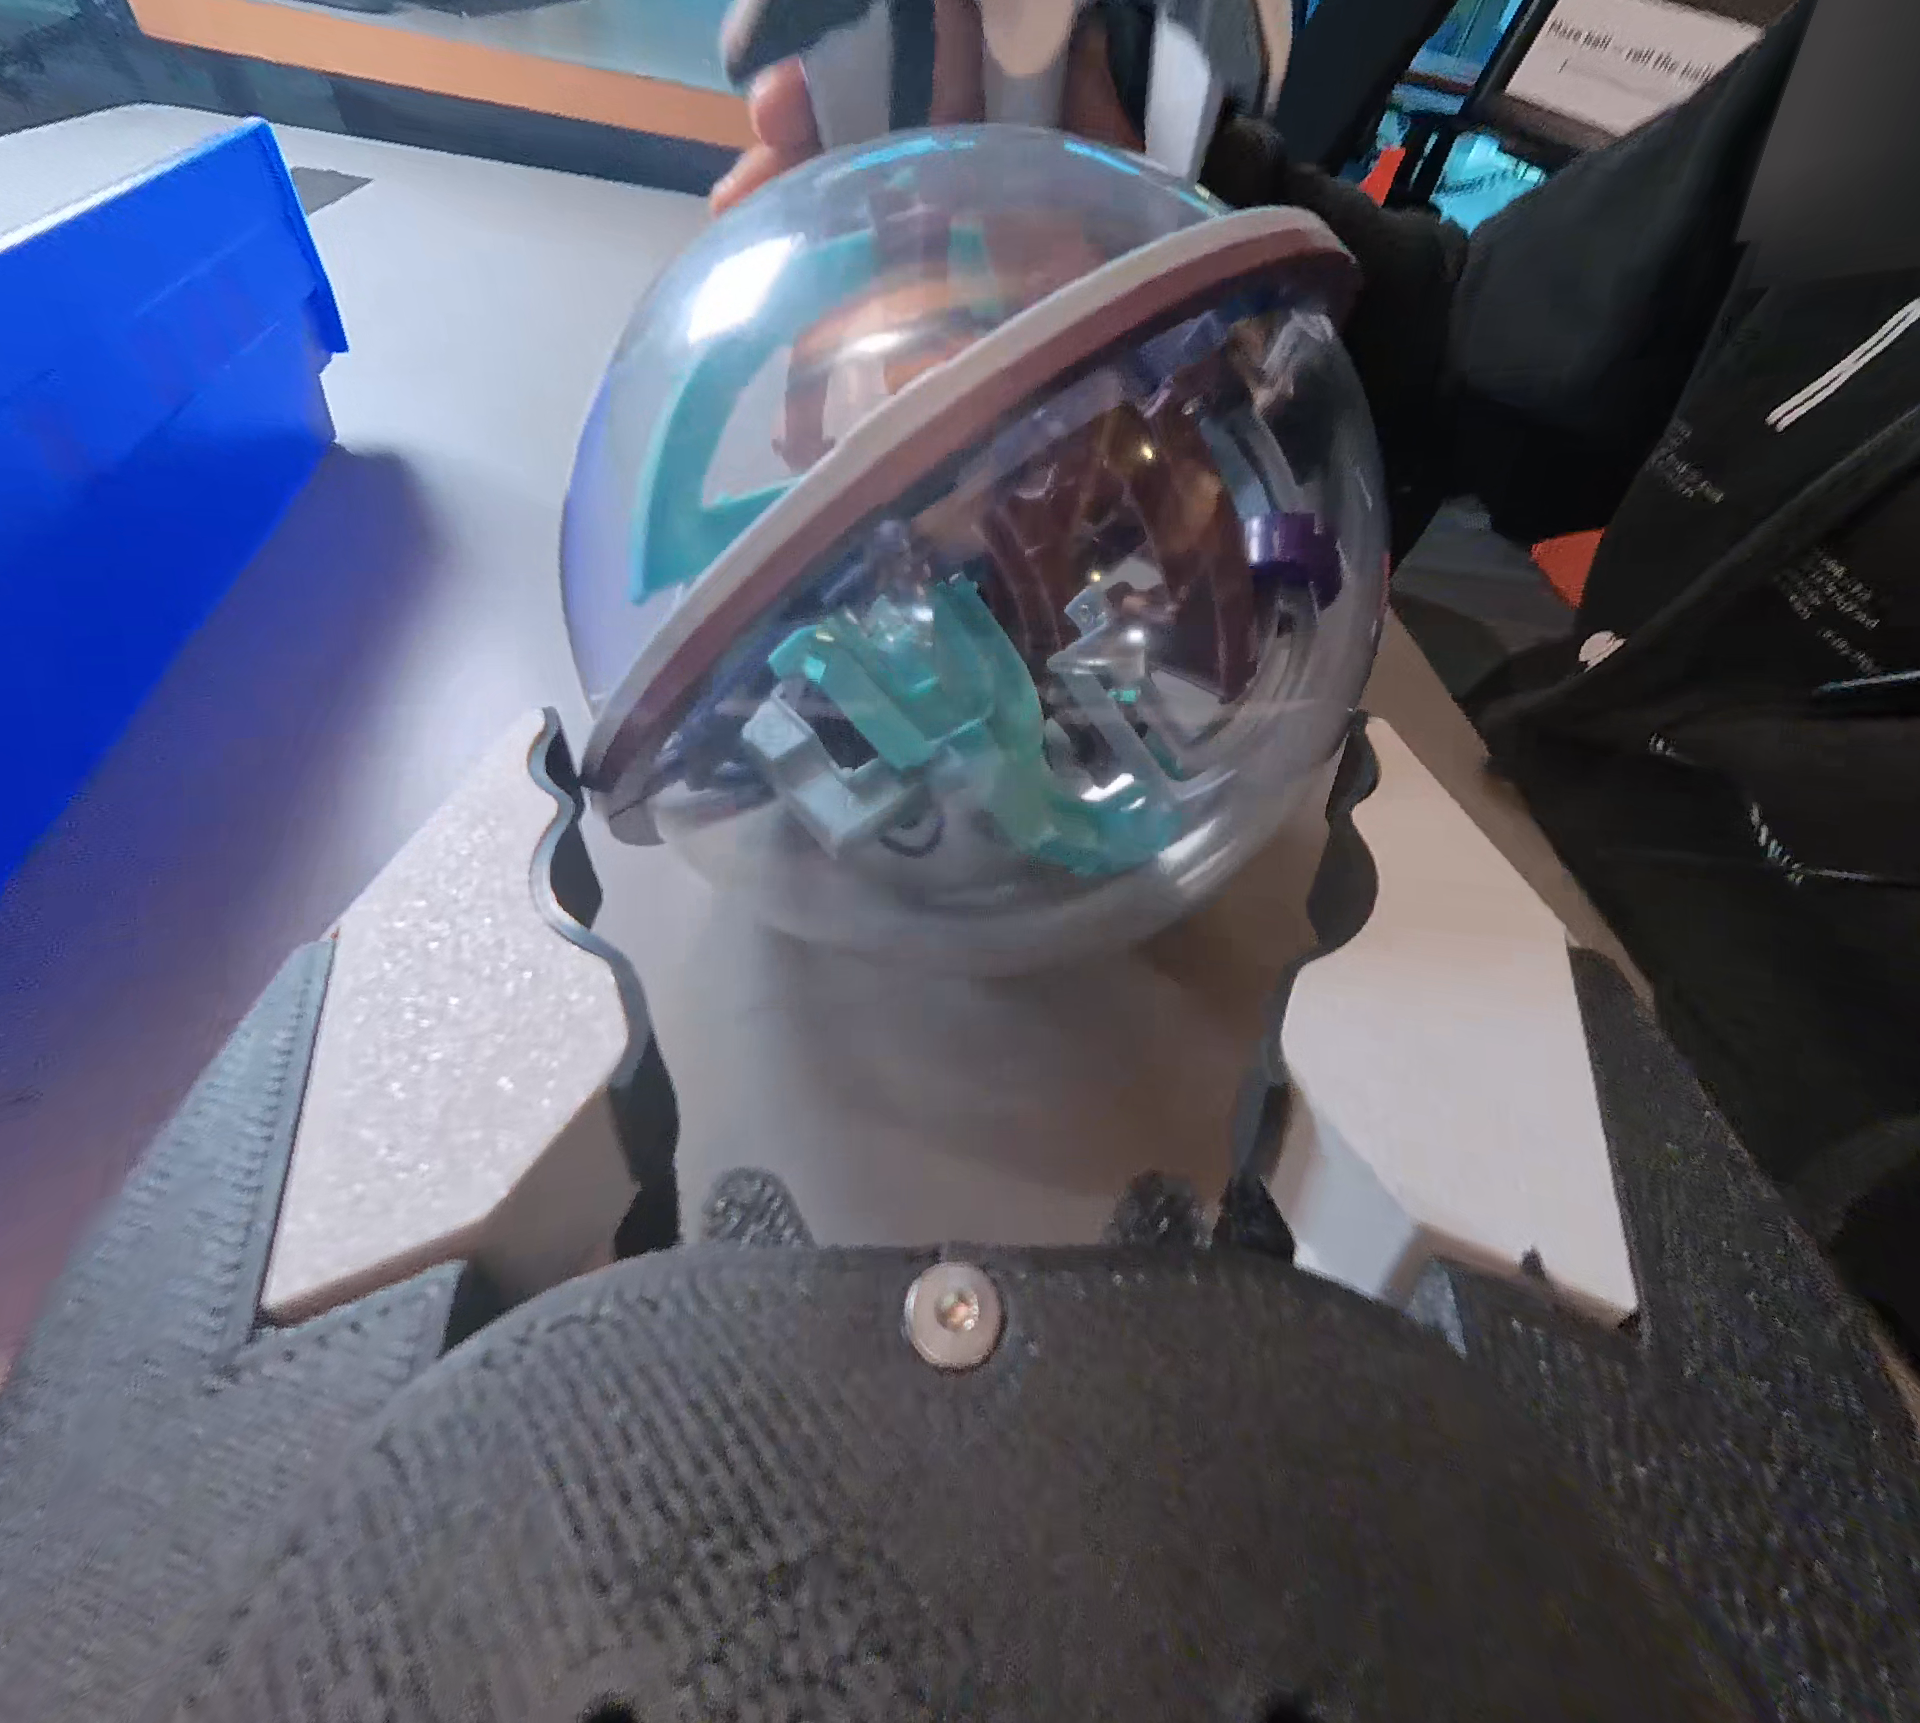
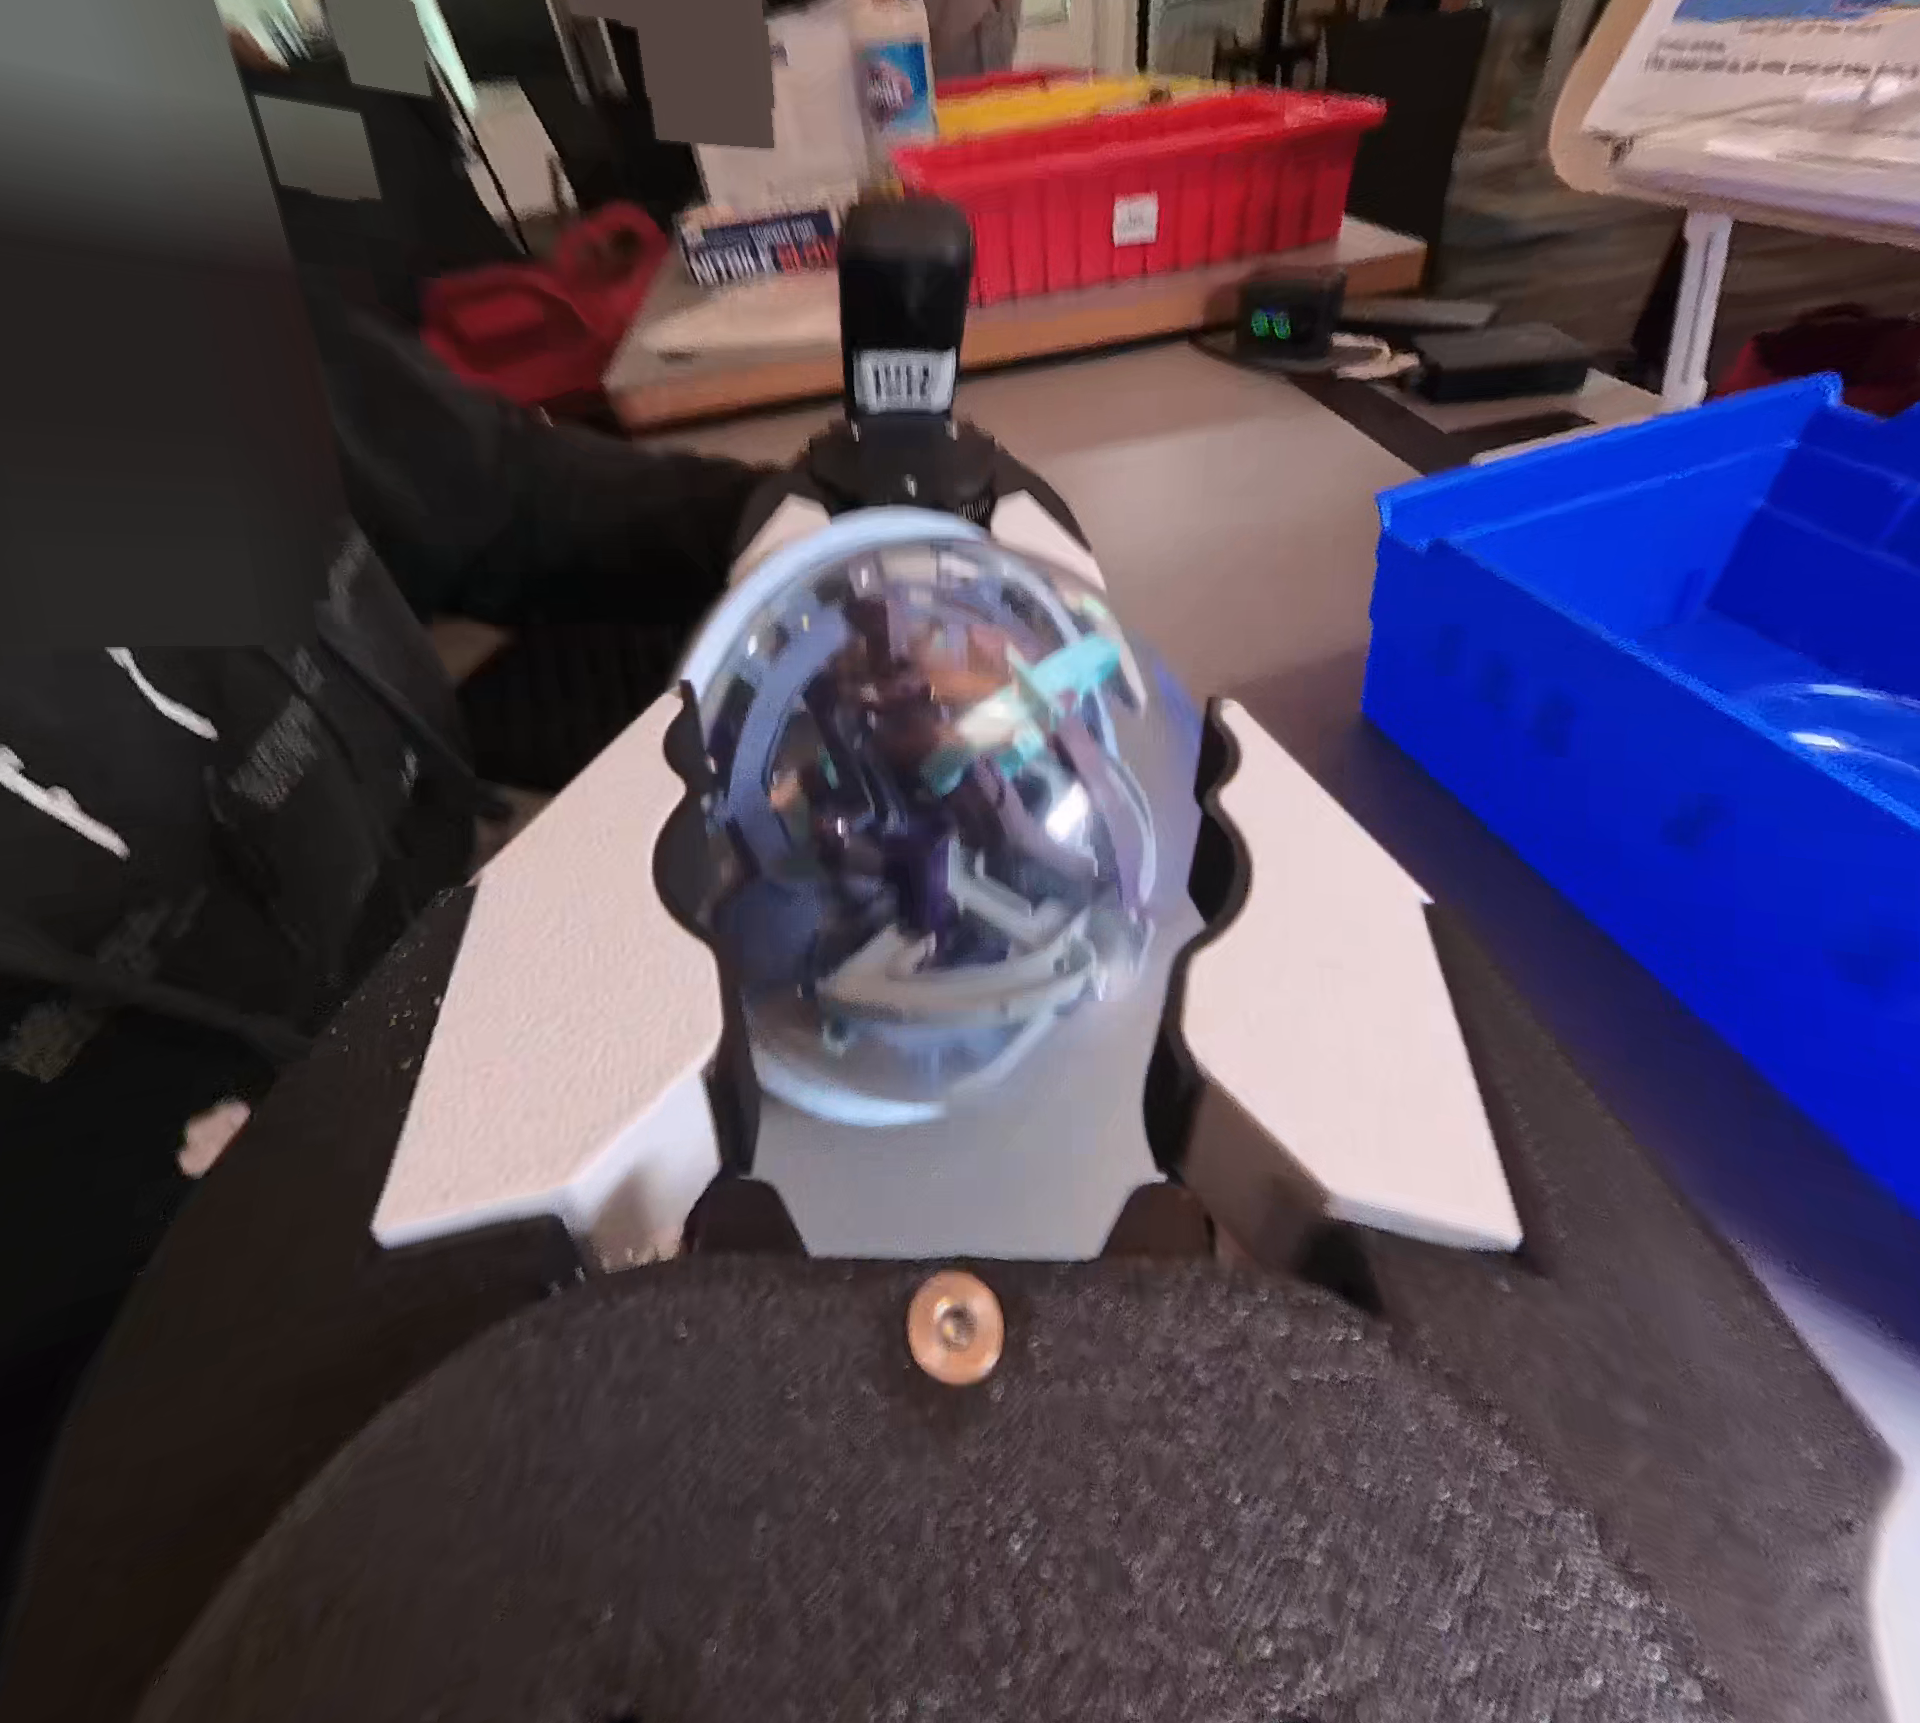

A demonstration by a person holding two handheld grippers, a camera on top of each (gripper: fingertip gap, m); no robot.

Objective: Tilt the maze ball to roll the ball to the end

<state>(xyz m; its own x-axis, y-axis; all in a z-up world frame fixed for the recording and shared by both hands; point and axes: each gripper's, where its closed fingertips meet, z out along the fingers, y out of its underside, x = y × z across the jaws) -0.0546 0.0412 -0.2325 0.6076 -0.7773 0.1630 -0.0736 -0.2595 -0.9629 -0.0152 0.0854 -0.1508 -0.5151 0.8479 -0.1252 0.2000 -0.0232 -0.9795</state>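
**Now: maze ball clamped between two grippers, tilted**

Left wrist view: left gripper (image 1: 961,800) clenched on maze ball (image 1: 977,551), held above table (image 1: 468,343); seam band slanted. Right gripper (image 1: 1013,11) opposite, on far side. Blue bin (image 1: 145,426) at left.

Right wrist view: right gripper (image 2: 945,852) clenched on maze ball (image 2: 930,821); blue bin (image 2: 1621,738) at right.

Handling, as judged: rigid, light, slick, probably brittle shell. Grip across widest girth; tilt slowly. Inner ball not discernible.

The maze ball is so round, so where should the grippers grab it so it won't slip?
Probably across its widest middle, one gripper from each opposite side, as now: the maze ball is smooth and clear, so left gripper and right gripper should cradle its curve.
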